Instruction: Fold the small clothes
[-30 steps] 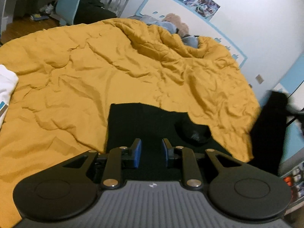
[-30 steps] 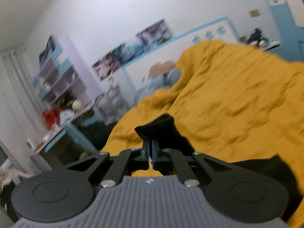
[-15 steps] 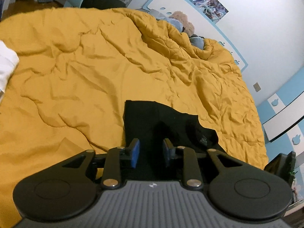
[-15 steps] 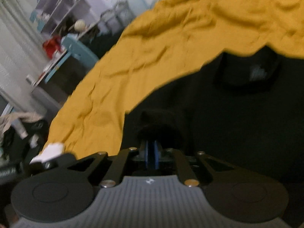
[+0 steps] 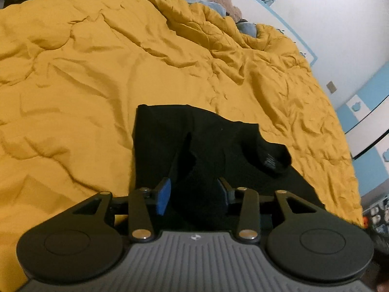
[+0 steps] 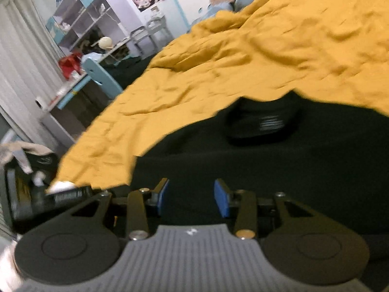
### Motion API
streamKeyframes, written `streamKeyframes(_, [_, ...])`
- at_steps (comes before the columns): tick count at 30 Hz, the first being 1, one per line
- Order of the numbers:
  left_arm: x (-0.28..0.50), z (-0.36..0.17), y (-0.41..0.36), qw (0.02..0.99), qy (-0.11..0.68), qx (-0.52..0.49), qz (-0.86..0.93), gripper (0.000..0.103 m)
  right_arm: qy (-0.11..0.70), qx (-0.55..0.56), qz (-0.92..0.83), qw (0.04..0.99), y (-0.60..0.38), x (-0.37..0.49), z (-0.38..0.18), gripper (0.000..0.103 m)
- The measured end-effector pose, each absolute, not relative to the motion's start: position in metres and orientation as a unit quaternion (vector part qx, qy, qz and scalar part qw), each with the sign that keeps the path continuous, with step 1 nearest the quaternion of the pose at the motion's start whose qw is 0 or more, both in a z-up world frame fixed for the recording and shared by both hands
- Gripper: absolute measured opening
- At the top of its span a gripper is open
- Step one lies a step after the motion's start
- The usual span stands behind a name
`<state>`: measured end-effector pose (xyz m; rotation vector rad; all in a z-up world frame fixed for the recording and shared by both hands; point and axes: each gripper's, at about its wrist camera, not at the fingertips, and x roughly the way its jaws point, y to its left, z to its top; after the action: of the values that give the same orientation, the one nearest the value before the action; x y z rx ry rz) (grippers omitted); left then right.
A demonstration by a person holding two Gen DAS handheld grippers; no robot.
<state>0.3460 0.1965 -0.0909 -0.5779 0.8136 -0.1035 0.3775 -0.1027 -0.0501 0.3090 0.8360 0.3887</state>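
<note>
A black shirt point(image 5: 214, 146) lies spread on a big yellow blanket point(image 5: 97, 73) on a bed. In the right wrist view the same black shirt point(image 6: 267, 170) fills the lower right part of the picture, and the yellow blanket point(image 6: 243, 60) runs up behind it. The neck hole of the shirt, with a small pale tag point(image 5: 269, 161) inside, shows near the far edge of the cloth. A fold of the black cloth stands up in a ridge just in front of the left gripper point(image 5: 194, 192). The jaws of the left gripper have just been opening and now stand partly apart. The raised black cloth sits between its blue pads point(image 5: 162, 196), but the cloth is so dark that I cannot tell if the pads press on it. The right gripper point(image 6: 190, 194) is low over the shirt. Its jaws have just been opening too, and its blue pads point(image 6: 221, 200) stand apart with a clear gap. Only flat black cloth shows below that gap, and nothing is pinched in it. Far up the bed, some soft toys point(image 5: 226, 2) rest by the white wall. Off the left side of the bed in the right wrist view are a blue chair point(image 6: 102, 77), a messy desk point(image 6: 73, 85) and white shelves point(image 6: 82, 17).
</note>
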Motion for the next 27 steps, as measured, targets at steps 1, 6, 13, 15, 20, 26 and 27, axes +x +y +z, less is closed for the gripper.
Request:
streamKeyframes(1, [0.347, -0.092, 0.196, 0.879, 0.382, -0.281, -0.051, 0.046, 0.404, 0.142, 0.178, 0.886, -0.116, 0.371, -0.051, 0.037])
streamKeyframes(6, [0.362, -0.092, 0.188, 0.883, 0.375, -0.274, -0.061, 0.046, 0.419, 0.132, 0.137, 0.888, -0.181, 0.331, -0.066, 0.038])
streamKeyframes(13, [0.359, -0.076, 0.181, 0.891, 0.366, -0.258, -0.081, 0.005, 0.434, 0.087, 0.107, 0.890, -0.226, 0.277, -0.088, 0.038])
streamKeyframes(15, [0.350, -0.054, 0.180, 0.900, 0.341, -0.256, -0.095, 0.005, 0.433, 0.093, 0.111, 0.889, -0.232, 0.269, -0.091, 0.038])
streamKeyframes(20, [0.333, 0.009, 0.174, 0.917, 0.290, -0.243, -0.126, 0.005, 0.405, 0.101, 0.168, 0.893, -0.207, 0.280, -0.083, 0.038])
streamKeyframes(26, [0.321, 0.038, 0.174, 0.927, 0.277, -0.218, -0.126, 0.004, 0.399, 0.096, 0.193, 0.891, -0.165, 0.312, -0.104, 0.036])
streamKeyframes(27, [0.320, 0.035, 0.178, 0.927, 0.282, -0.216, -0.119, 0.004, 0.400, 0.081, 0.164, 0.898, -0.168, 0.315, -0.108, 0.035])
